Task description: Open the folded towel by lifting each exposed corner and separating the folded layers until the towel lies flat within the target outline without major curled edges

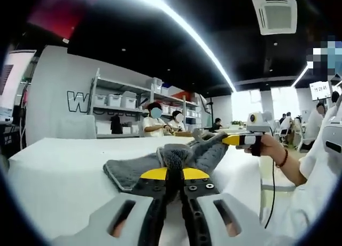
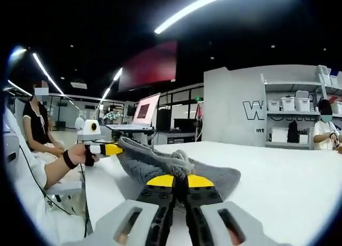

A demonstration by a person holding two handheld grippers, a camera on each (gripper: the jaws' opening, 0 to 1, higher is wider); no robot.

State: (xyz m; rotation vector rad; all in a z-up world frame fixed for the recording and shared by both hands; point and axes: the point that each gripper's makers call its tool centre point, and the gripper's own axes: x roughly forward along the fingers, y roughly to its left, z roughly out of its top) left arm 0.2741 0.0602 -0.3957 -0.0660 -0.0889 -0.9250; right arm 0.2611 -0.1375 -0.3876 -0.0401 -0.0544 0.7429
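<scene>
Left gripper view: one grey towel on white table — two hand-held grippers, left and right, each clamped on towel.

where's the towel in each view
Left gripper view: the towel lies low centre, pinched by the left gripper.
Right gripper view: the towel lies low centre, pinched by the right gripper.
Shared landmark: the shelf of white bins.

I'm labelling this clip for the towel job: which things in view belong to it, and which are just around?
Job:
grey towel, folded and bunched
left gripper, jaws shut on the towel
right gripper, jaws shut on the towel
white table

Just around:
shelves with white bins
laptop
seated people
ceiling air vent
</scene>
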